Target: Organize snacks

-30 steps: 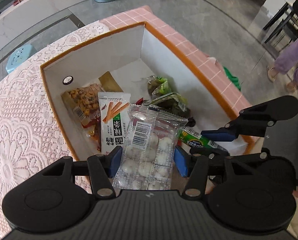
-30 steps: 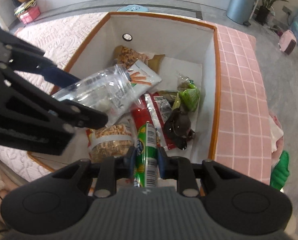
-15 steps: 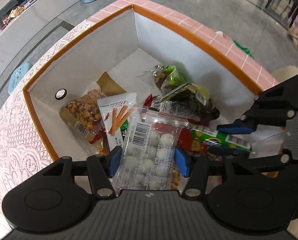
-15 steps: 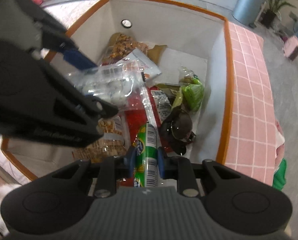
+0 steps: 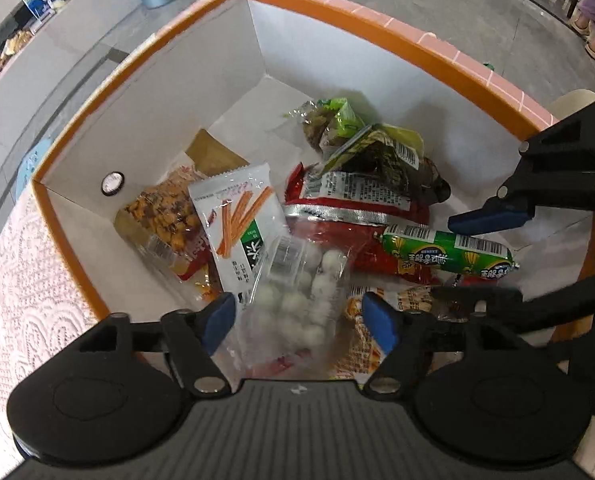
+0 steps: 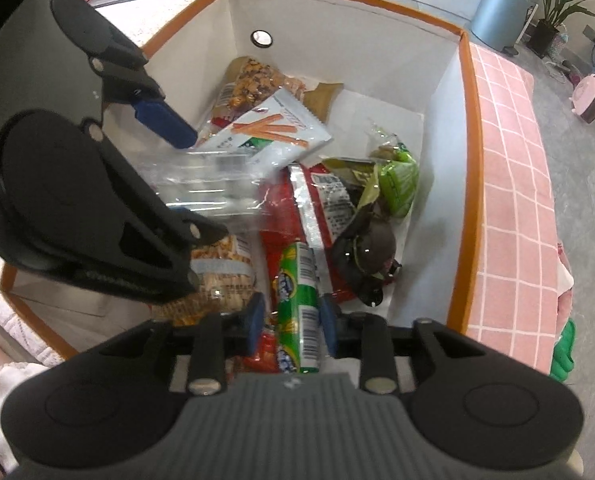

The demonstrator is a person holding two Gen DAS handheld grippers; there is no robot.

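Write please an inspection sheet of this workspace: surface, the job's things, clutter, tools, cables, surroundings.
Surface: white lace tablecloth beside pink checked cloth.
Job's things: orange-rimmed white box holds snacks; clear bag of white balls between the left tool's fingers; green sausage stick between the right tool's fingers; white packet with orange sticks, clear bag of brown nuts, red foil packet and green leaf-wrapped packets lie inside.
Clutter: nothing seen.
Tools: left tool open, the bag loose between its fingers; right tool slightly open around the sausage stick.
Cables: nothing seen.
Surroundings: grey floor, grey bin, potted plant.
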